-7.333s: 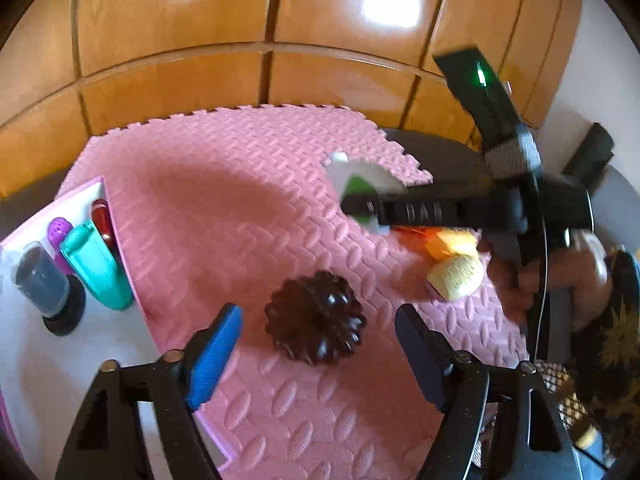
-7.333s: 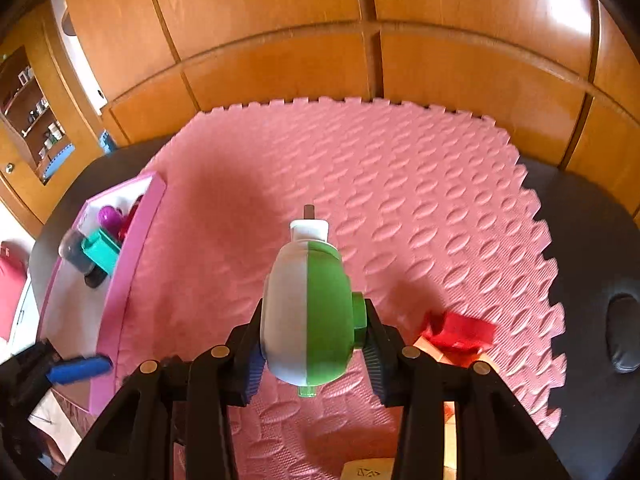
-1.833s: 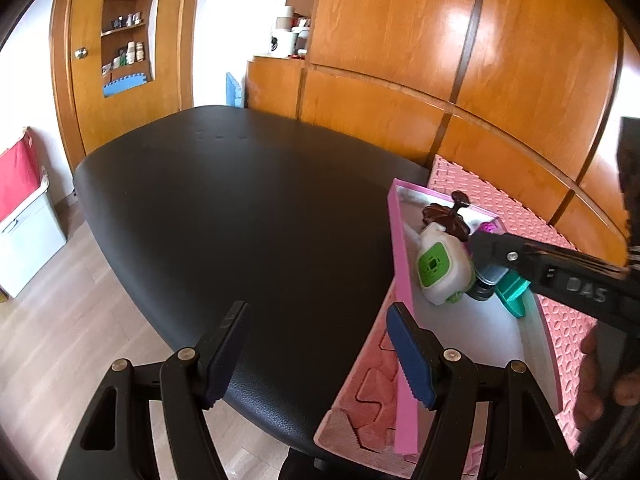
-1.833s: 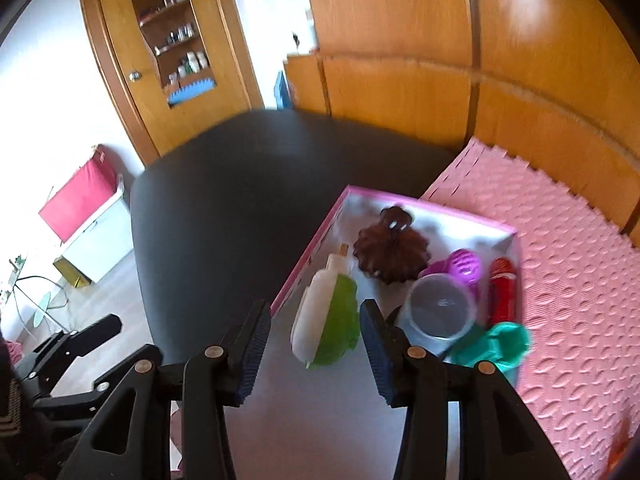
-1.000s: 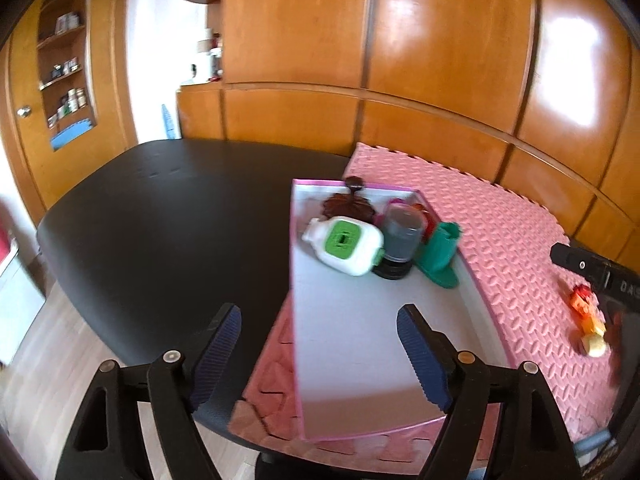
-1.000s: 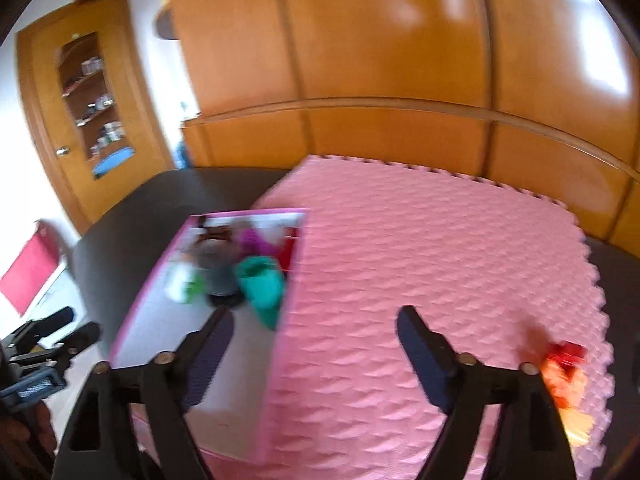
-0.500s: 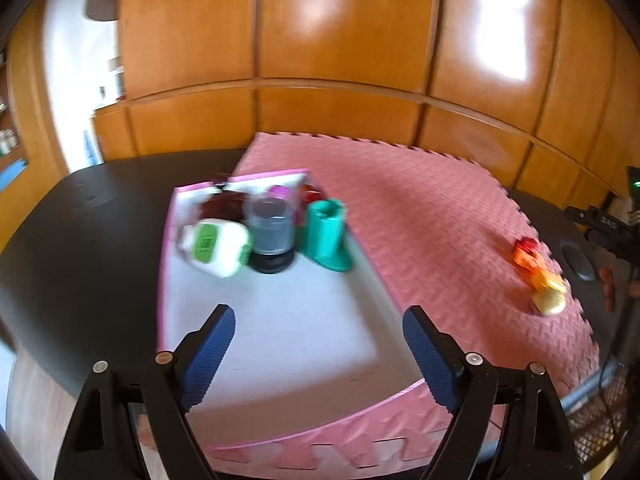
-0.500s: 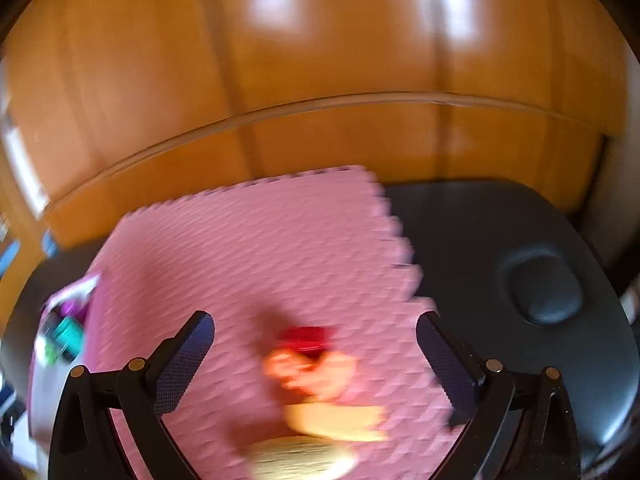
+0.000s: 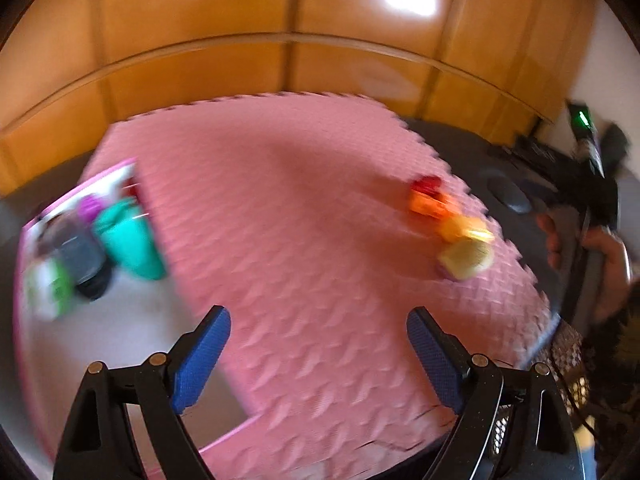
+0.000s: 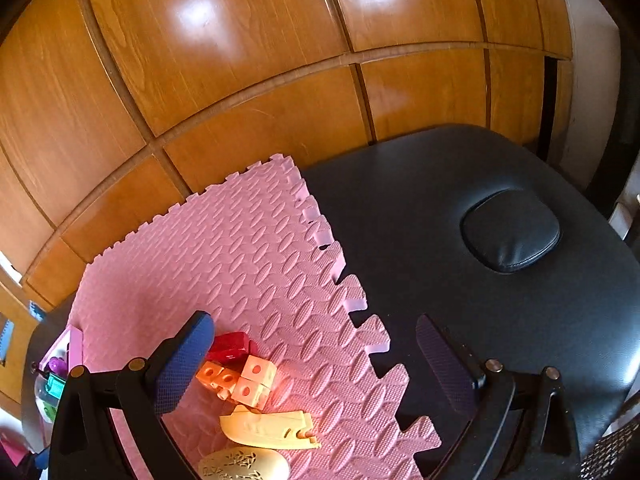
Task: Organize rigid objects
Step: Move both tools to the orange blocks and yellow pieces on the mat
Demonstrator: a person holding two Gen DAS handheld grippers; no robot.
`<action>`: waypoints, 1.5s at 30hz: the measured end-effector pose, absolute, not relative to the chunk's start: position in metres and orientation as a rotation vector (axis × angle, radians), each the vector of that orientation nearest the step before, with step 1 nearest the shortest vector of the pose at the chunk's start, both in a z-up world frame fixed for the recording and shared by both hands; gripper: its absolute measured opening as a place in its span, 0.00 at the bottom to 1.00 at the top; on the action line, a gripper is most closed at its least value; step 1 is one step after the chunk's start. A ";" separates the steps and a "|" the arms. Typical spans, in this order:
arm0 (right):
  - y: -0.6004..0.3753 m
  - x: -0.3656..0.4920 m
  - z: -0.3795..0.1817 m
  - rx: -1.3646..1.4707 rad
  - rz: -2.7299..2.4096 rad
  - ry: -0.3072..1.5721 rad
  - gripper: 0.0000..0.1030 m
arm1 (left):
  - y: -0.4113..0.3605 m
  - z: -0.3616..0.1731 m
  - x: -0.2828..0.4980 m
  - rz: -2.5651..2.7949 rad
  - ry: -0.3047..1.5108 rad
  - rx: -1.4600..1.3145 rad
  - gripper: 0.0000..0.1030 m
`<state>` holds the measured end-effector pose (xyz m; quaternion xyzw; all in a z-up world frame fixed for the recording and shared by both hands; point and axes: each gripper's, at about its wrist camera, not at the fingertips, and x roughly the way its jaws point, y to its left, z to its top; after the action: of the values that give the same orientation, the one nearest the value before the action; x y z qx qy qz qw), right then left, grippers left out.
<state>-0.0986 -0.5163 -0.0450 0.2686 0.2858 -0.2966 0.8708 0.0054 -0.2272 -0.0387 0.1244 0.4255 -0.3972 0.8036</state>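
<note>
Both grippers hang empty over a pink foam mat (image 10: 256, 264) on a black padded bench (image 10: 460, 184) — the left gripper (image 9: 318, 354) with jaws just widened, nothing between them, the right gripper (image 10: 316, 350) spread wide. Loose toys lie at the mat's edge: a red block (image 10: 230, 346), orange bricks (image 10: 240, 382), a yellow boat (image 10: 268, 428), a cream oval piece (image 10: 244, 466). The pink tray (image 9: 24, 240), well apart, holds a teal cup (image 9: 130, 238) and blurred items. No lettering is legible.

Glossy wood-panelled wall (image 10: 248, 80) rises behind a black padded table (image 10: 460, 208).
</note>
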 end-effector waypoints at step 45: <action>-0.521 -0.080 -0.079 0.677 -0.522 0.776 0.94 | -0.299 -0.096 -0.006 -0.928 0.816 0.354 0.43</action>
<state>-0.0795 -0.5206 -0.0792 0.3199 0.3669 -0.2466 0.8380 -0.0061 -0.2986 -0.0958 0.1650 0.3805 -0.4327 0.8005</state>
